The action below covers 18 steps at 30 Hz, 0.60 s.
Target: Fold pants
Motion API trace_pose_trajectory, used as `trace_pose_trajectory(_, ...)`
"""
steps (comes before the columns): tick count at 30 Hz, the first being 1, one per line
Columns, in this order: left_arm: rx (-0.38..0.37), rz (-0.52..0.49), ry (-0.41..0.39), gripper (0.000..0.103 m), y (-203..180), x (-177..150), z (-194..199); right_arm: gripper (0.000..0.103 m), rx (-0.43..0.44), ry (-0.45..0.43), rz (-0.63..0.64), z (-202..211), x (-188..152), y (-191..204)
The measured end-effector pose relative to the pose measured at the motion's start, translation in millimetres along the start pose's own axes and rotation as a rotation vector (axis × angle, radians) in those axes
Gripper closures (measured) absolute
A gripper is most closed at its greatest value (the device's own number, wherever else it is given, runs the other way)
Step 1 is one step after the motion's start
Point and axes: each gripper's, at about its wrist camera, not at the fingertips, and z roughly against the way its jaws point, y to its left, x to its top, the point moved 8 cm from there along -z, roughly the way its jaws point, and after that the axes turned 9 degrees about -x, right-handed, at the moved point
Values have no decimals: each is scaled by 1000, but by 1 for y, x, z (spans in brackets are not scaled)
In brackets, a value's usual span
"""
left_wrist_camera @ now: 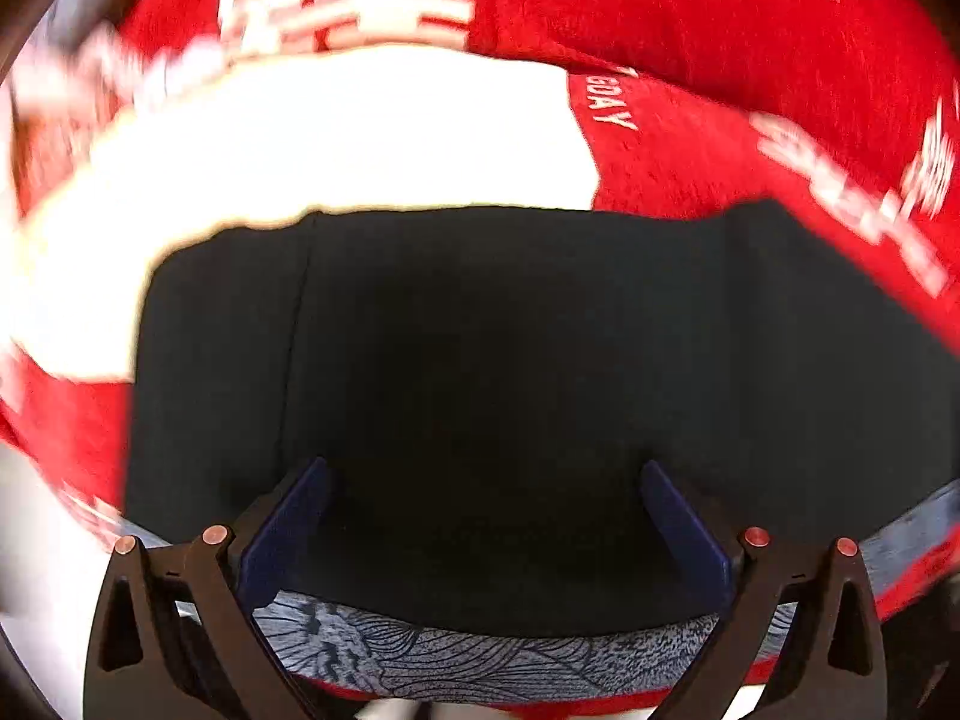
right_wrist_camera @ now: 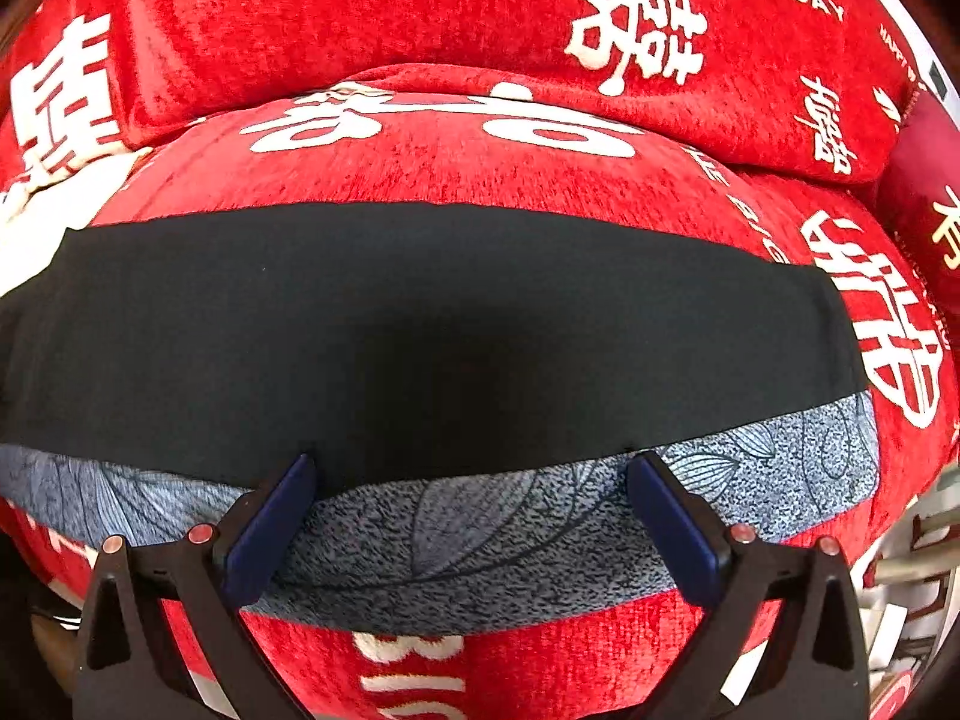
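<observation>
A red plush cover with white printed characters and lettering [right_wrist_camera: 420,180] spreads over the whole surface and serves as the landmark. On it lies a grey-blue cloth with a dark leaf-line pattern [right_wrist_camera: 480,534], showing as a band along the near side. On top of that cloth rest the black, smooth-fabric pants [right_wrist_camera: 420,336], folded into a flat wide strip whose near edge stops short of the patterned band's near edge.

In the right wrist view, the right gripper [right_wrist_camera: 471,468] hangs over the pants' near edge, its blue-padded jaws spread wide with nothing pinched.

In the left wrist view, the left gripper [left_wrist_camera: 485,480] hangs above the black pants [left_wrist_camera: 480,360], its jaws likewise spread apart and gripping nothing; the red cover [left_wrist_camera: 750,180] there is blurred.
</observation>
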Motion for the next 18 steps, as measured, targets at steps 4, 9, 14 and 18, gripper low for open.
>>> trace_pose_trajectory(4,91,2,-80,0,18,17,20,0,18,-32,0,20,12,18)
trace_pose_trajectory(9,173,67,-87,0,41,56,14,0,90,-80,98,37,46,96)
trace_pose_trajectory(14,217,97,-17,0,58,70,-16,0,147,-112,179,43,96,204)
trace_pose_trajectory(18,220,63,-32,0,58,67,-17,0,121,-50,216,21,121,259)
